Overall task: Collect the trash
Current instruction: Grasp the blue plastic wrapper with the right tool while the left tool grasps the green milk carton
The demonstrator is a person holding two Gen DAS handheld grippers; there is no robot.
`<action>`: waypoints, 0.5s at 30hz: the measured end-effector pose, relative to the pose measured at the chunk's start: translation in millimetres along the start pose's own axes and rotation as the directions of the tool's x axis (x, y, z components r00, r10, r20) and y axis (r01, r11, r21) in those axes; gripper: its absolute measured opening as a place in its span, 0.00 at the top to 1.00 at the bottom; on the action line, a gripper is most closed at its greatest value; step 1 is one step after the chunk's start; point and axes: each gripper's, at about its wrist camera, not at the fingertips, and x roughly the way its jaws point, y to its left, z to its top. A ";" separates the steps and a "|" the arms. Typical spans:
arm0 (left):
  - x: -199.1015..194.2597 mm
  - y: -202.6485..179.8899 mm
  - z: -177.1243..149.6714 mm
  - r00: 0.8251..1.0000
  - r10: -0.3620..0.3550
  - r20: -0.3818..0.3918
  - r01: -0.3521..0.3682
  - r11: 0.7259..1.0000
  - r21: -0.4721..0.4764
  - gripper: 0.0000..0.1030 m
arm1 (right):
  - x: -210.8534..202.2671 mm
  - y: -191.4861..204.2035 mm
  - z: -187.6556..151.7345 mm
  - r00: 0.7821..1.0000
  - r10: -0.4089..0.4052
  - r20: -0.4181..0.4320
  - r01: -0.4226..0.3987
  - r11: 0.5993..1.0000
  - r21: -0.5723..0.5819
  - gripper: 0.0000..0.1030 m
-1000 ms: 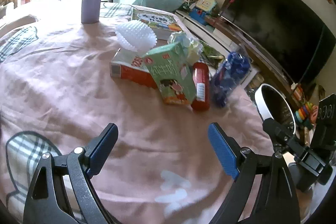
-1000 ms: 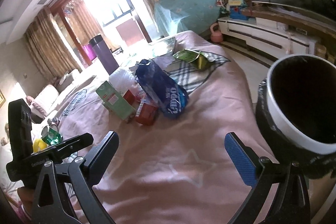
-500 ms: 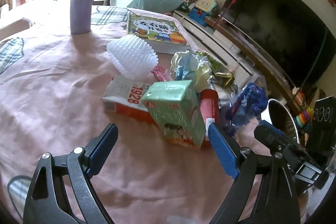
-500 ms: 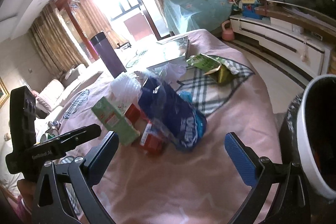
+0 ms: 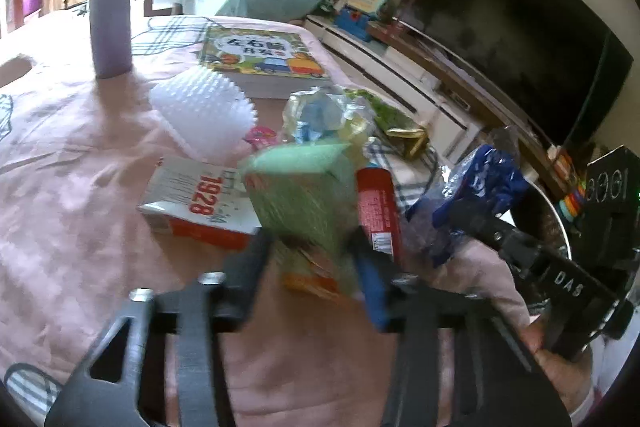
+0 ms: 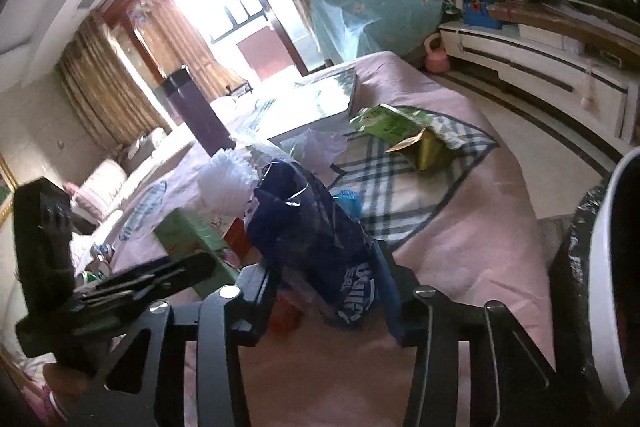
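Left gripper [image 5: 316,267] is clamped on the green carton [image 5: 300,203], right gripper [image 6: 326,291] pinching the blue snack bag [image 6: 316,243] near the pink table's [image 6: 472,251] bin-side edge.

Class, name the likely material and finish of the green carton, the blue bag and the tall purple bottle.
Green carton: probably matte printed paperboard, going by its flat faces and creased edges.
Blue bag: likely glossy plastic film; it is crinkled with bright glints.
Purple bottle: smooth satin cylinder, metal or plastic; unclear which.

Black left gripper [image 5: 312,267], blue-padded jaws, silver screws.
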 end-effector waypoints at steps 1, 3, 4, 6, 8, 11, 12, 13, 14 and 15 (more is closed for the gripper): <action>-1.9 -2.9 -1.1 1.000 -0.004 -0.001 0.004 1.000 0.007 0.83 | -5.4 -1.5 -0.5 1.000 0.000 0.009 0.000 1.000 0.005 0.61; -8.3 -9.4 -3.8 1.000 0.001 0.011 -0.001 1.000 0.021 0.92 | -16.9 -4.0 -1.4 1.000 0.003 0.027 -0.004 1.000 0.012 0.62; -12.3 -13.2 -5.6 1.000 -0.003 0.020 0.003 1.000 0.030 0.94 | -25.4 -5.0 -2.5 0.999 0.003 0.040 -0.003 1.000 0.016 0.62; -18.0 -21.4 -8.7 0.999 -0.010 0.031 0.009 0.999 0.052 0.94 | -39.5 -6.7 -5.1 0.998 0.005 0.059 -0.006 1.000 0.021 0.62; -21.9 -29.2 -12.5 0.999 -0.005 0.041 0.001 0.997 0.077 0.95 | -55.9 -10.2 -9.9 0.997 0.001 0.077 -0.003 0.999 0.033 0.63; -26.1 -34.9 -17.0 0.999 -0.004 0.047 0.000 0.996 0.086 0.95 | -70.2 -14.4 -15.3 0.996 -0.009 0.085 0.005 0.999 0.046 0.64; -27.6 -35.2 -17.6 0.999 -0.004 0.049 0.000 0.996 0.089 0.95 | -74.1 -15.3 -17.1 0.996 -0.008 0.085 0.003 0.999 0.051 0.64; -30.0 -36.0 -18.5 0.999 -0.007 0.052 0.002 0.996 0.094 0.96 | -77.1 -16.3 -18.8 0.996 -0.007 0.087 0.002 0.998 0.056 0.65; -32.7 -37.3 -20.2 0.998 -0.007 0.056 0.001 0.995 0.103 0.96 | -79.7 -16.7 -20.5 0.996 -0.006 0.088 0.001 0.998 0.058 0.65; -35.8 -39.1 -23.0 0.998 -0.005 0.059 -0.001 0.994 0.111 0.96 | -84.3 -17.4 -23.7 0.996 -0.006 0.089 0.000 0.998 0.061 0.65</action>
